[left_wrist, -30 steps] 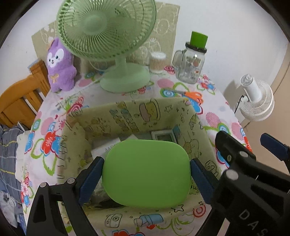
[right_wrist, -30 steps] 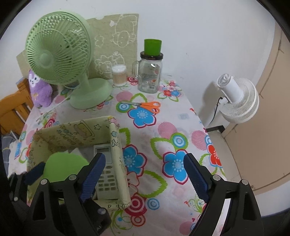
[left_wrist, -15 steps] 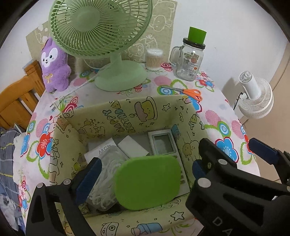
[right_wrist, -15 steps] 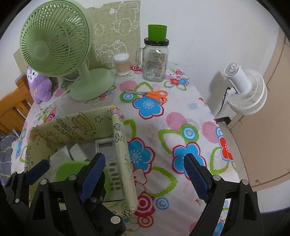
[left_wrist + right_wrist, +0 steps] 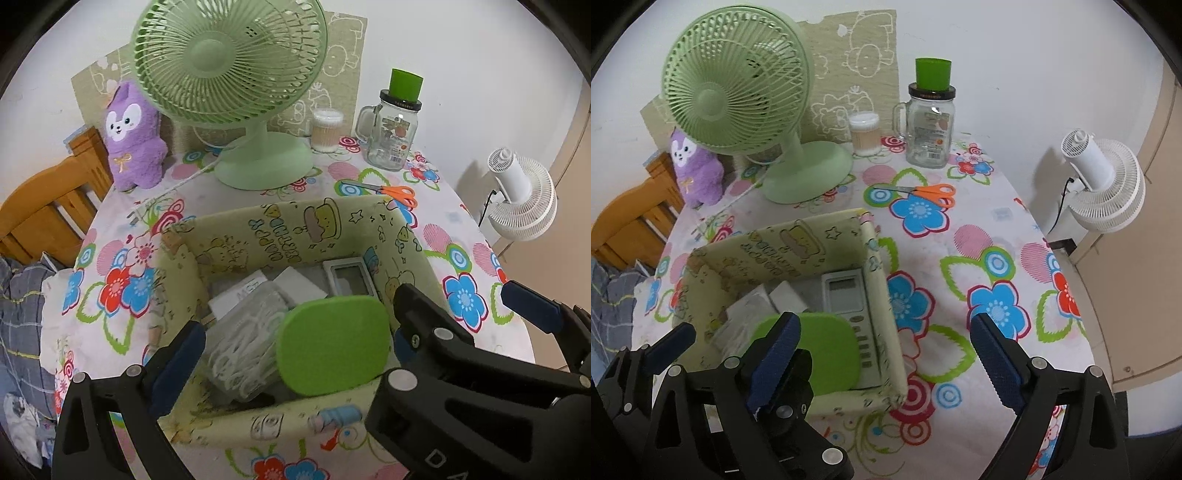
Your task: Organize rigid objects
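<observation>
A flat green rounded case (image 5: 332,343) lies tilted inside the cartoon-print fabric box (image 5: 295,229), resting on a clear tub of white picks (image 5: 243,347) and a white remote (image 5: 349,273). My left gripper (image 5: 291,350) hangs open over the box's near side, its pads clear of the case. My right gripper (image 5: 884,358) hovers above the box's right wall (image 5: 879,295), its jaws opening with nothing gripped between them. The case (image 5: 820,354) and remote (image 5: 849,295) also show in the right wrist view. White cartons (image 5: 240,291) lie at the box's bottom.
On the flowered tablecloth behind the box stand a green desk fan (image 5: 229,74), a purple plush (image 5: 133,136), a swab tub (image 5: 327,129) and a glass jar mug (image 5: 395,136). Orange scissors (image 5: 395,192) lie near it. A white floor fan (image 5: 521,199) stands right, a wooden chair (image 5: 48,206) left.
The green case was held between my left jaws a second ago; they widened, and it dropped into the box. My right jaws have spread a little.
</observation>
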Motion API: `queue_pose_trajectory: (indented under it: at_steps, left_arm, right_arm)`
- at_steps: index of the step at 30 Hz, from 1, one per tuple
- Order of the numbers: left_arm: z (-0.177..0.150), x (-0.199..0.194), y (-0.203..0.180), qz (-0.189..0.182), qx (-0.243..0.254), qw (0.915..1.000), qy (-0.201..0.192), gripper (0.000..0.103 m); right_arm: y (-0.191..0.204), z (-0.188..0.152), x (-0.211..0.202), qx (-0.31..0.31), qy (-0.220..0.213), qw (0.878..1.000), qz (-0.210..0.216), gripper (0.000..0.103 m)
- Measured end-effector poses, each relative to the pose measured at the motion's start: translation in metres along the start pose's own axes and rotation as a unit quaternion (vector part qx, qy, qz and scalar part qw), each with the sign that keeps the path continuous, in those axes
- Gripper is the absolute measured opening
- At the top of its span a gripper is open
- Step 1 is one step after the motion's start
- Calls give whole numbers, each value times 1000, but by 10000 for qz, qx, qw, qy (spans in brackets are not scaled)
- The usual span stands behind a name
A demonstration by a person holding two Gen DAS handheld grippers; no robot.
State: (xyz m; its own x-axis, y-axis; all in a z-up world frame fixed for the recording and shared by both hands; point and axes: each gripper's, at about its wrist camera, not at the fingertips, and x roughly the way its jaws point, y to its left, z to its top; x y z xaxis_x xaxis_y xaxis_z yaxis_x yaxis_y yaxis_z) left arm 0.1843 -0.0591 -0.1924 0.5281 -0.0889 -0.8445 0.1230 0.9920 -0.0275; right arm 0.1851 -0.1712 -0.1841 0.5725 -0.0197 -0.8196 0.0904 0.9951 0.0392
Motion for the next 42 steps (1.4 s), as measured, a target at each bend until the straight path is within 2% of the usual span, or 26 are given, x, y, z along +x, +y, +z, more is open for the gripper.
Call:
queue_pose_trajectory:
  at_steps: [15, 30, 42]
  left_arm:
    - [-23, -47, 21, 55, -118, 9998, -159, 103]
    - [-29, -129, 31, 241, -164, 9976, -626, 103]
    - [-29, -176, 40, 278, -220, 9949, -942, 103]
  right_arm:
    - [23, -20, -43, -257, -230, 9991, 231, 96]
    - [19, -22, -120, -261, -673, 9957, 586, 96]
    - [11, -24, -175, -315, -1020, 9931, 481, 95]
